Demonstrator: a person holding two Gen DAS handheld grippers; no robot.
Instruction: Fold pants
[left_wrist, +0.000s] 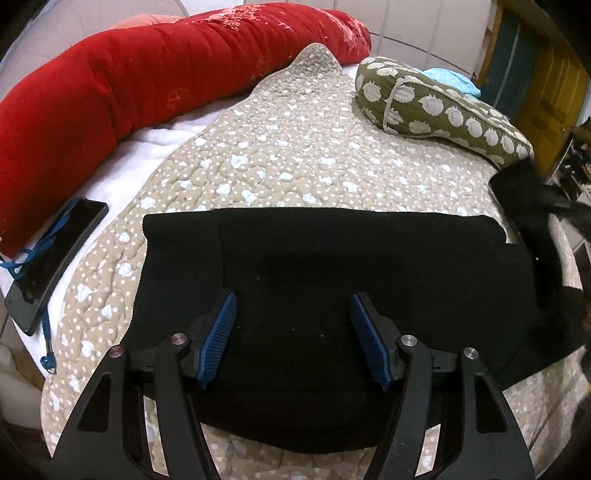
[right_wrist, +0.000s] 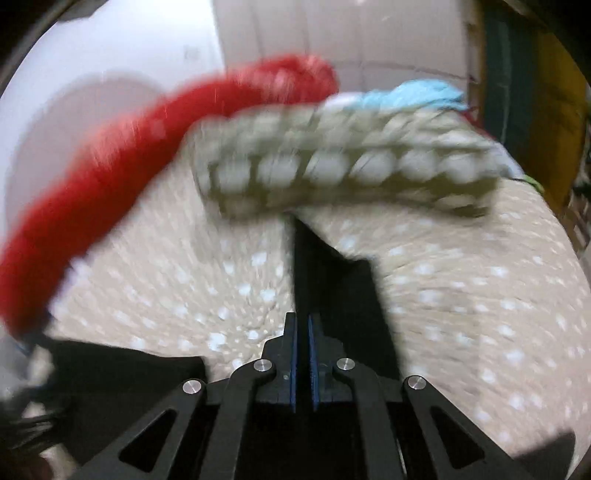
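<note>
Left gripper (left_wrist: 291, 317) released, blue ribbed pads (left_wrist: 221, 334) spread wide and nothing pinched between them; it hangs tilted down over the black pants (left_wrist: 332, 266), pads just above the cloth, contact cannot be confirmed; pants lie flat as a folded dark slab across the near half of the beige dotted quilt (left_wrist: 280, 147), straight far edge, ribbed hem at the left end; at the right end a strip of the same black fabric lifts off the bed toward the frame edge, blurred there.

Right gripper (right_wrist: 303, 332) clenched, blue pads almost together with a thin fold of black pants (right_wrist: 332, 291) caught between them; that cloth rises in a taut strip ahead of the tips; more black fabric sits low left in the right wrist view; whole view smeared by motion, so detail is poor.

Outward: the quilt covers a bed; olive cushion with pale round prints (left_wrist: 439, 110) at the far right corner, a bit of light blue cloth (left_wrist: 450, 79) behind it; long red bolster (left_wrist: 110, 88) curves along the far left side; white fleece blanket (left_wrist: 155, 144) shows between bolster and quilt; dark phone (left_wrist: 55, 258) with a blue lanyard (left_wrist: 46, 328) lies on that blanket at the left edge; tiled wall behind, yellow door (left_wrist: 554, 88) at far right.
</note>
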